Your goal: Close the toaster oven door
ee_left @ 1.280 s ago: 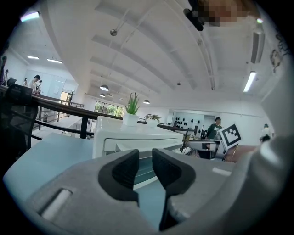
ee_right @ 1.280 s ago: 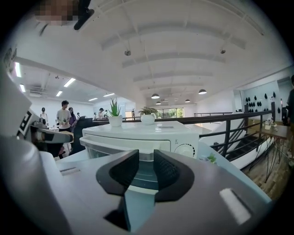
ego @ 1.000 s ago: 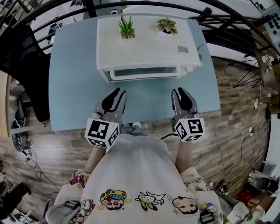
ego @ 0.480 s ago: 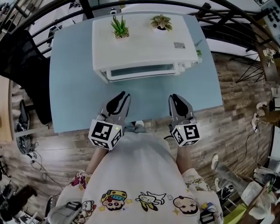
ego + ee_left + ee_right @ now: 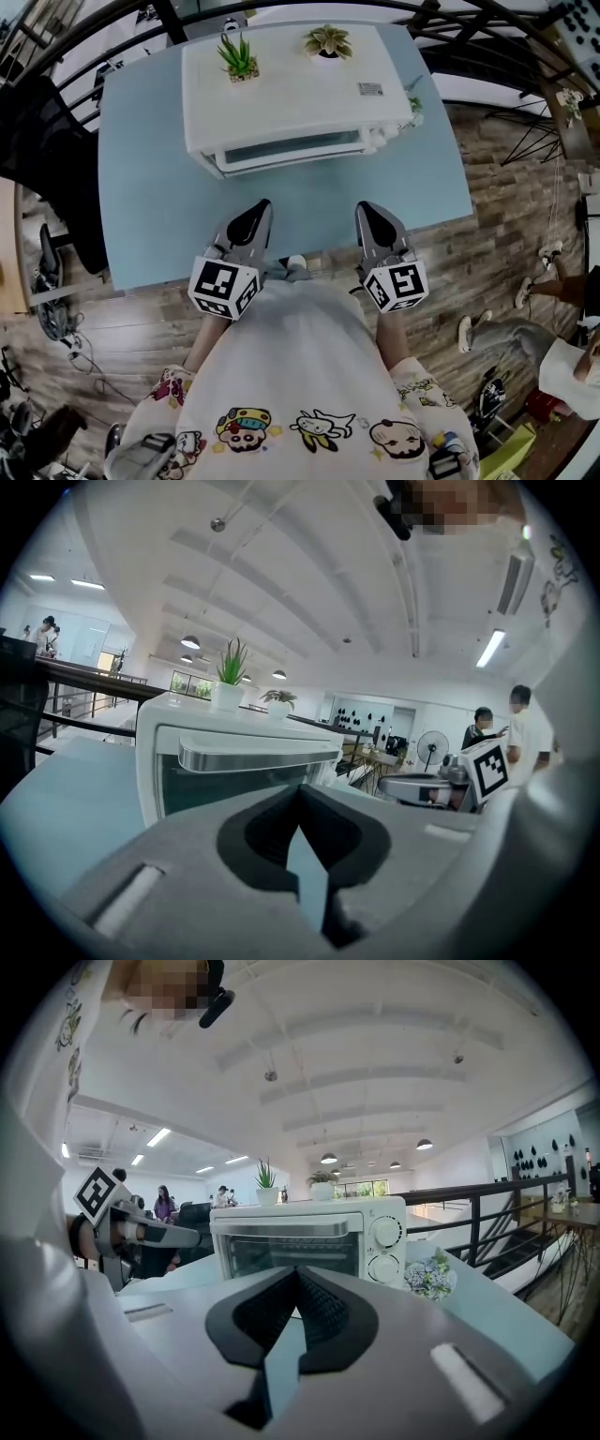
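The white toaster oven [image 5: 291, 94] stands at the back of the light blue table [image 5: 141, 197] with its glass door up against the front. Its silver handle [image 5: 258, 755] [image 5: 286, 1229] runs along the door's top. My left gripper [image 5: 258, 208] [image 5: 300, 789] hovers over the table's front edge, short of the oven, shut and empty. My right gripper [image 5: 367, 208] [image 5: 297, 1271] hangs level with it on the right. Its jaws have just been closing with nothing between them, and they are now shut. Neither gripper touches the oven.
Two small potted plants [image 5: 237, 58] [image 5: 326, 42] stand on the oven's top. A little bunch of flowers [image 5: 429, 1274] lies by the oven's right side. A black chair [image 5: 47, 141] is left of the table, a dark railing [image 5: 525, 1213] behind it, and people stand far off.
Both grippers' jaws, spread a second ago, have come together. Both grippers have drawn back a little toward the table's front edge. The oven sits further left in the view.
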The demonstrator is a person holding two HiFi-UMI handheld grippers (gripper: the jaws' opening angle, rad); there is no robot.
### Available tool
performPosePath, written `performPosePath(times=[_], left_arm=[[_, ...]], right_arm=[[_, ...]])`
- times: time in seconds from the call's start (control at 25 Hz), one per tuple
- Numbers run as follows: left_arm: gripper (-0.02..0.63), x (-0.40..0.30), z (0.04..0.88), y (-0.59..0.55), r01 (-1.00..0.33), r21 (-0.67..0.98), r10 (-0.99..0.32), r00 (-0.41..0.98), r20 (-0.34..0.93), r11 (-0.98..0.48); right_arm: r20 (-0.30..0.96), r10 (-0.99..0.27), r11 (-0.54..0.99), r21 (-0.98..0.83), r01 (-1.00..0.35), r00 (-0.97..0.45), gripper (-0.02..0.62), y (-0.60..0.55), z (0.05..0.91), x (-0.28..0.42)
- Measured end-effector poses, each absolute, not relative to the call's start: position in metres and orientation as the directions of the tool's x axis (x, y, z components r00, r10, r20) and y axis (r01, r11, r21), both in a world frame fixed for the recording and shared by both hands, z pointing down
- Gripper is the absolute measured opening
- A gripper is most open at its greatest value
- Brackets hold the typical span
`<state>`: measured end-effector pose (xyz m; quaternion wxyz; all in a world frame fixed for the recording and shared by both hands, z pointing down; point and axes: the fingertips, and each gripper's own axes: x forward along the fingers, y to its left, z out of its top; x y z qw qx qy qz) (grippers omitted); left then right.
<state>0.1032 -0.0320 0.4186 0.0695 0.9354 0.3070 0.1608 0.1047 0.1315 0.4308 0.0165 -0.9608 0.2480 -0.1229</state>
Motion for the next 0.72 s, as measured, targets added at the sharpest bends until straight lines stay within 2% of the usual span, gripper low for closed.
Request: performPosePath(times=[0.72], left_arm=[[0.0, 0.1038, 0.4207, -0.0423, 0.534, 0.228, 0.579, 0.772, 0.263, -0.815]], right_arm=[[0.256, -0.473, -0.88, -0.083, -0.468, 0.843, 0.008, 0.1366, 0.4341, 0.1051]])
